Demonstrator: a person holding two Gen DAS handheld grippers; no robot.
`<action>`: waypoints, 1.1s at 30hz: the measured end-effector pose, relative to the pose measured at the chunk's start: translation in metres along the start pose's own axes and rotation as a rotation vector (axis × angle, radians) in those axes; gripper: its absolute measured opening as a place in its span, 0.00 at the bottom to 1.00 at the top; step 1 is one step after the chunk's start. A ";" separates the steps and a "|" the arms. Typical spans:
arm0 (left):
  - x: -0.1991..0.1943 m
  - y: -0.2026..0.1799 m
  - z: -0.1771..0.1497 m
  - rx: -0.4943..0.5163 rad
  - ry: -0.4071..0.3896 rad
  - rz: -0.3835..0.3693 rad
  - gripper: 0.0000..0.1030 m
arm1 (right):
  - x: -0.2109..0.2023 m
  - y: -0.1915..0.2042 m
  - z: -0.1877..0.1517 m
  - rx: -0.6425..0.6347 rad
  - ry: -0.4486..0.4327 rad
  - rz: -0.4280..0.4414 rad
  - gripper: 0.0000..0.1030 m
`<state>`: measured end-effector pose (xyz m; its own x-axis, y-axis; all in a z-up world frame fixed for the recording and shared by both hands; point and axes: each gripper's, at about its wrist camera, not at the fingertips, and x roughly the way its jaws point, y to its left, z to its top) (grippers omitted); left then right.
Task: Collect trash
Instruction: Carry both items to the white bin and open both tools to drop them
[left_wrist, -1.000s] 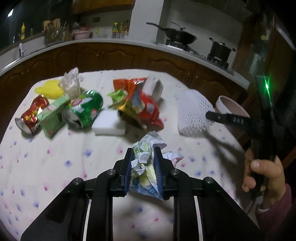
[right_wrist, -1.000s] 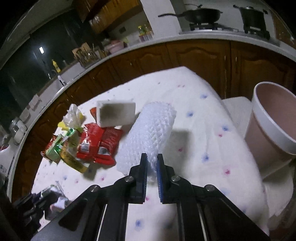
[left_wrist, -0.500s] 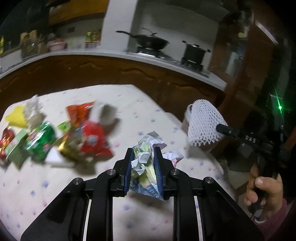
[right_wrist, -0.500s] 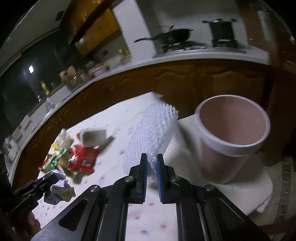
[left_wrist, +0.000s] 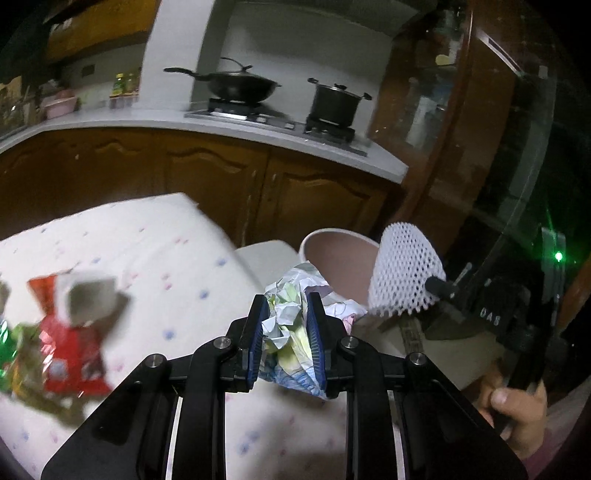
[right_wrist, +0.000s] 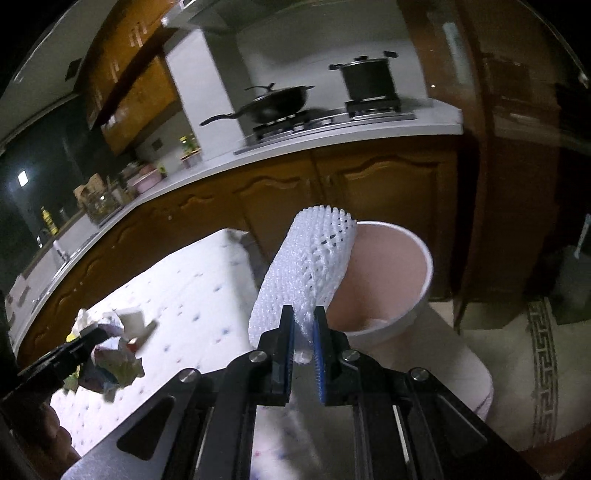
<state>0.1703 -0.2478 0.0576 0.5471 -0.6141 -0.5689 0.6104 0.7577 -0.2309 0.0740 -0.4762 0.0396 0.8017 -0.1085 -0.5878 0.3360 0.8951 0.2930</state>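
Observation:
My left gripper (left_wrist: 284, 328) is shut on a crumpled paper ball (left_wrist: 291, 314) and holds it in the air at the table's right edge, close to the pink bin (left_wrist: 332, 254). My right gripper (right_wrist: 303, 345) is shut on a white foam net sleeve (right_wrist: 306, 273), which hangs over the near rim of the pink bin (right_wrist: 399, 273). The sleeve (left_wrist: 404, 273) and right gripper (left_wrist: 436, 286) also show in the left wrist view, the paper ball (right_wrist: 110, 354) in the right wrist view.
A red snack bag (left_wrist: 70, 347), a white box (left_wrist: 88, 295) and green wrappers (left_wrist: 9, 354) lie on the dotted tablecloth (left_wrist: 155, 258) at left. Wooden cabinets (right_wrist: 369, 199) and a counter with a wok (right_wrist: 277, 103) and pot stand behind. A patterned rug (right_wrist: 543, 358) lies on the floor.
Both grippers have swung right, away from the trash pile, carrying the paper ball and the foam sleeve to the pink bin. The sleeve now hangs over the bin's rim.

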 end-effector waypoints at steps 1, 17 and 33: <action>0.010 -0.005 0.007 0.001 0.004 -0.016 0.20 | 0.002 -0.005 0.004 0.005 -0.005 -0.012 0.09; 0.147 -0.061 0.052 0.029 0.120 -0.101 0.22 | 0.047 -0.051 0.029 0.020 0.032 -0.092 0.09; 0.160 -0.055 0.044 -0.003 0.155 -0.061 0.53 | 0.053 -0.066 0.028 0.080 0.035 -0.077 0.37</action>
<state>0.2496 -0.3980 0.0142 0.4139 -0.6182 -0.6682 0.6379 0.7206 -0.2716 0.1087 -0.5530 0.0106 0.7545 -0.1592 -0.6367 0.4358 0.8469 0.3046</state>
